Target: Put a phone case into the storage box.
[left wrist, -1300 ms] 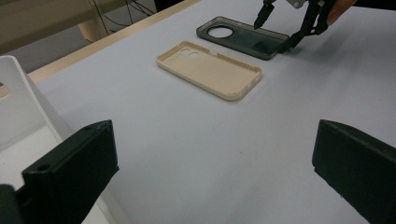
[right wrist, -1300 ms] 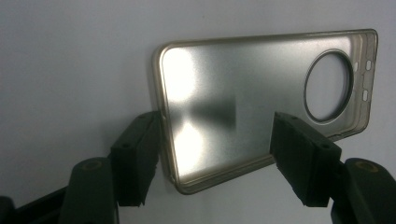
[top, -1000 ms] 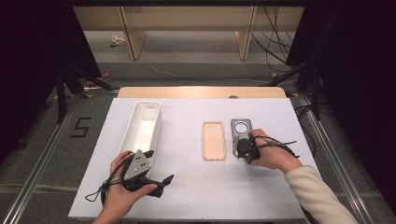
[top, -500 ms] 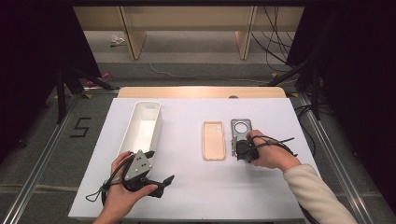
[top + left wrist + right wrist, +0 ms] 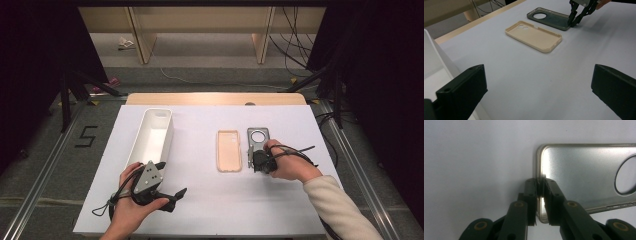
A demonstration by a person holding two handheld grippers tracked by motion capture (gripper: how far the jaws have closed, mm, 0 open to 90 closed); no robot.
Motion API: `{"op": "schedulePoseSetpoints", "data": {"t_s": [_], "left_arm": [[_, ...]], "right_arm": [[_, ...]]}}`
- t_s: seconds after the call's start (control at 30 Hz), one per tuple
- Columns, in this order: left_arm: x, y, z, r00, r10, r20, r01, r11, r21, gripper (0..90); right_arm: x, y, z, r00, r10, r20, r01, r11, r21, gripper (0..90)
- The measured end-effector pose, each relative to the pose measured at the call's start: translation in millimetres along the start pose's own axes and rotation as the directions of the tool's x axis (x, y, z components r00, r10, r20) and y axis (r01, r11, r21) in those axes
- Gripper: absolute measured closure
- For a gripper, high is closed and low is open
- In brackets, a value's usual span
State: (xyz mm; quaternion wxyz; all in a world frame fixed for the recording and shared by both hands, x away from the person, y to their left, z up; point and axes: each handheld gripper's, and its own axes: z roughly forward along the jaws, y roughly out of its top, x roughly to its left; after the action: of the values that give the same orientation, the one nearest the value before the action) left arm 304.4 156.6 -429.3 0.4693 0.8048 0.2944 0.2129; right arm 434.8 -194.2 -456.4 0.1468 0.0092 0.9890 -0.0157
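Right gripper view: right tool (image 5: pixel 540 192), its jaws just closed, pinches the near rim of a dark grey plastic phone case (image 5: pixel 586 175) lying flat on the white tabletop (image 5: pixel 474 157). So thin a hold could slip on lifting. Left tool (image 5: pixel 150 187) rests spread. No lettering is readable.

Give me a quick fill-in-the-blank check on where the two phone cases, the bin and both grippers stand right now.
1. The right gripper is shut on the rim of the ____ phone case.
2. The left gripper has its jaws ____.
3. The beige phone case lies between the grey one and the white ____.

Missing words: grey; open; bin
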Motion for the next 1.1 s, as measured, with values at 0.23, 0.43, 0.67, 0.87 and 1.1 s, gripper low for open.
{"op": "schedulePoseSetpoints", "data": {"t_s": [0.23,0.43,0.67,0.87,1.1], "left_arm": [[-0.2,0.0,0.1,1.0,0.003,0.0,-0.003,1.0,0.002,0.0],[-0.3,0.4,-0.3,1.0,0.005,-0.001,-0.005,1.0,0.001,0.0],[-0.4,0.3,-0.1,1.0,0.006,-0.001,-0.006,1.0,0.001,0.0],[-0.4,0.3,-0.2,1.0,0.007,-0.002,-0.007,1.0,0.001,0.0],[-0.4,0.2,-0.1,1.0,0.005,-0.002,-0.005,1.0,0.001,0.0]], "right_arm": [[-0.3,-0.1,0.0,0.9999,0.005,-0.01,-0.005,1.0,-0.001,83.9],[-0.7,-0.4,-0.2,0.9997,0.015,-0.018,-0.015,1.0,-0.001,85.0],[-1.0,-0.6,-0.2,0.9997,0.015,-0.019,-0.015,1.0,-0.004,85.8],[-0.4,-0.4,-0.3,0.9998,0.014,-0.015,-0.015,1.0,-0.006,86.7],[-0.2,-0.6,-0.5,0.9997,0.019,-0.015,-0.019,1.0,-0.007,87.0]]}}
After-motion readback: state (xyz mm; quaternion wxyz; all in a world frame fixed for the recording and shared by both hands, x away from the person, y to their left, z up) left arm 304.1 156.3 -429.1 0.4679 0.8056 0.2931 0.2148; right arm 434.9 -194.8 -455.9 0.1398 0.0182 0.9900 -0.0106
